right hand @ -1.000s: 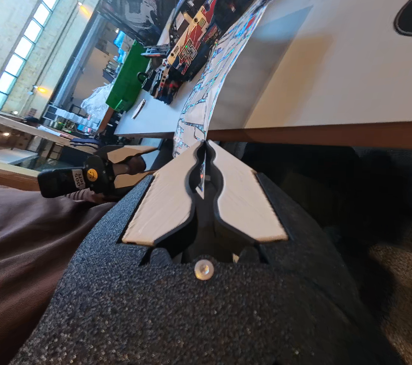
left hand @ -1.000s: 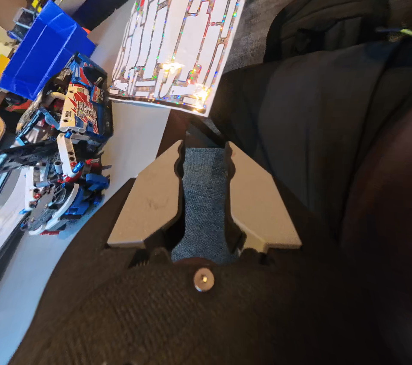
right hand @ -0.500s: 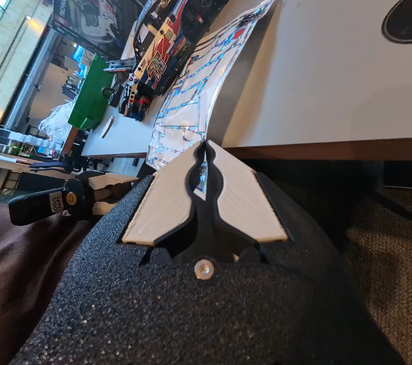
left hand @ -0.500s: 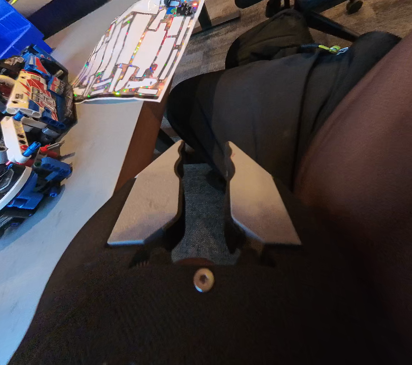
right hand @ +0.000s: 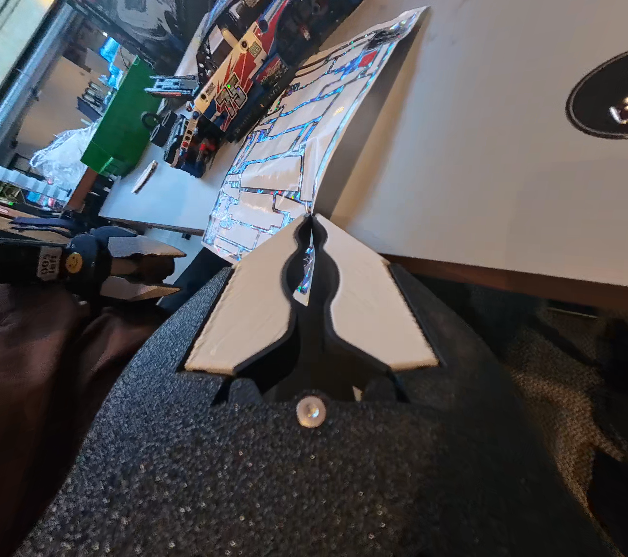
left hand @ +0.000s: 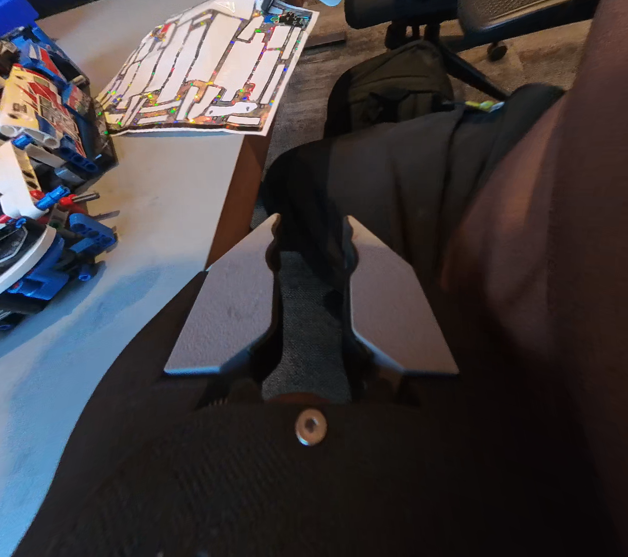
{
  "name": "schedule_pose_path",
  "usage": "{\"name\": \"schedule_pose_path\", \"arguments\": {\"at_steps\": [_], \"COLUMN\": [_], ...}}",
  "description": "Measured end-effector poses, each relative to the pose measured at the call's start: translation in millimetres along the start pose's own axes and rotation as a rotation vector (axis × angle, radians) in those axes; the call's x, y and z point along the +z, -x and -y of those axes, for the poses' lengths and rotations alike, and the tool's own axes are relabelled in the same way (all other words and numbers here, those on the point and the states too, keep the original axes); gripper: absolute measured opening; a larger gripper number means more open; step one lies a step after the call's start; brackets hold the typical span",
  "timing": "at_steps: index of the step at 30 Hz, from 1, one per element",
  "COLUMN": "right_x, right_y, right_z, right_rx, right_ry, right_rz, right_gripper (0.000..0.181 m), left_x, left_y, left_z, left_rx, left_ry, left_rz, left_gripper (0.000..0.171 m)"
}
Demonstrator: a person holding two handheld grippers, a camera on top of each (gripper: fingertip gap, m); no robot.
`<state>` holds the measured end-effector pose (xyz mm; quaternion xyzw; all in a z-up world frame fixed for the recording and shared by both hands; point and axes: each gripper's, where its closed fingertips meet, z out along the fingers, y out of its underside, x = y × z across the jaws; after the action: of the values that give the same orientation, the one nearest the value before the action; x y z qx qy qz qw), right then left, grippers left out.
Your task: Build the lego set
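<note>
Off the table [left hand: 163, 187] edge, the right gripper [right hand: 308, 218] clamps one corner of the sticker sheet [right hand: 295, 146], which lies beside the lego car [right hand: 258, 71]. Left gripper [left hand: 311, 224] hangs over the lap, parted, empty. Printed markings unreported.

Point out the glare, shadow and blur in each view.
Left wrist view: glints speckle the holographic sticker sheet; the left gripper sits in shadow. Right wrist view: the sheet casts a dark shadow on the table; the green bin is blurred.
</note>
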<state>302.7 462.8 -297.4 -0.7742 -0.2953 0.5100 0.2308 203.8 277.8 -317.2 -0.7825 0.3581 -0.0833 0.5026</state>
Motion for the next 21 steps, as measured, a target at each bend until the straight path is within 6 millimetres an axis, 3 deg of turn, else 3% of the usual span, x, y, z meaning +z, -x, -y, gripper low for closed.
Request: {"name": "schedule_pose_path", "arguments": {"at_steps": [4,6,9,11,14,16,21], "right_x": [-5.3,-9.3,-13.4,-19.1,-24.5,-28.3,-40.3], "right_y": [1.3,-2.7,-2.5,-4.5,4.1,-3.5,-1.4], "right_z": [4.0,5.6,0.3,-6.3,-7.8,-16.0,-14.0], "right_rx": [-0.030,-0.044,-0.022,-0.024,-0.019,-0.013,0.046], "right_ry": [-0.021,-0.028,-0.020,-0.003,-0.036,-0.016,-0.058], "right_rz": [-0.015,-0.054,-0.060,-0.102,-0.066,-0.094,-0.032], "right_gripper": [0.000,0.000,0.000,0.000,0.000,0.000,0.000], "left_x": [4.8,4.1,8.1,14.7,29.6,40.6,60.6], "left_y": [3.7,2.6,-12.5,-21.5,-20.2,-30.9,-38.2], "left_z": [-10.4,-1.1,-1.4,-3.9,11.2,18.5,-10.0], "left_rx": [0.066,0.043,-0.070,-0.040,-0.079,-0.149,-0.088], "left_ry": [0.073,0.039,0.018,0.045,0.035,0.015,0.137], "left_rz": [0.017,0.005,-0.070,-0.099,-0.090,-0.159,-0.143], "left_gripper": [0.031,0.030,0.031,0.031,0.031,0.032,0.033]}}
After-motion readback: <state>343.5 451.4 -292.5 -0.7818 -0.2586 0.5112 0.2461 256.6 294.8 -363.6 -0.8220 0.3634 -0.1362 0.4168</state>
